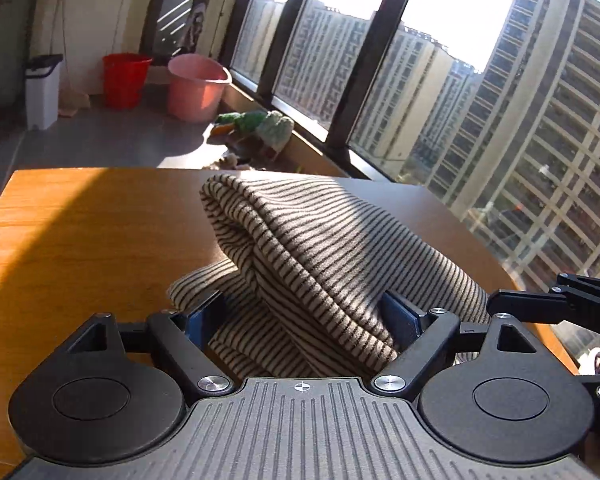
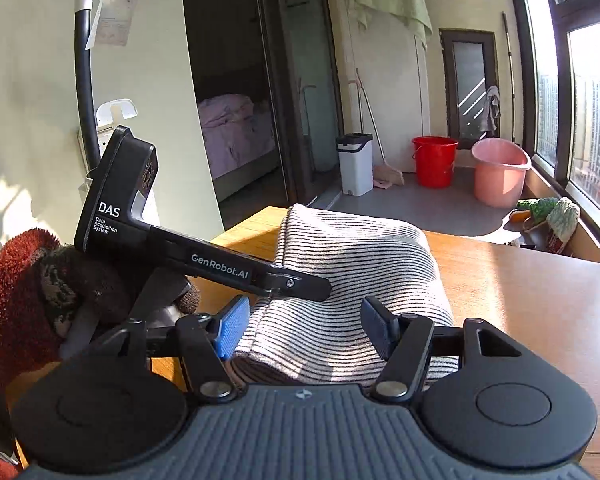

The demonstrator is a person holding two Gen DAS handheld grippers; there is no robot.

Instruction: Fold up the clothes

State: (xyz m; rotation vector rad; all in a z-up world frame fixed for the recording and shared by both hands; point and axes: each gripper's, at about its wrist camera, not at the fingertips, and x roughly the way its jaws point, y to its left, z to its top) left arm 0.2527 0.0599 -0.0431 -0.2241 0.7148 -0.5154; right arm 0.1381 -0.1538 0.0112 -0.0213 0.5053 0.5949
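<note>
left tool (image 1: 306,314) astride striped cloth (image 1: 320,240)

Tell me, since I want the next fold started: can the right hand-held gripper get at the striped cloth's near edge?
Probably yes. The right hand-held gripper is open, with the striped cloth lying between its fingers, unobstructed.

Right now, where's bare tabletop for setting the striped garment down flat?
Free: sunlit table left of the striped garment, and the strip on its window side. Crowded: the near edge, where left gripper and right gripper straddle the fabric.
</note>
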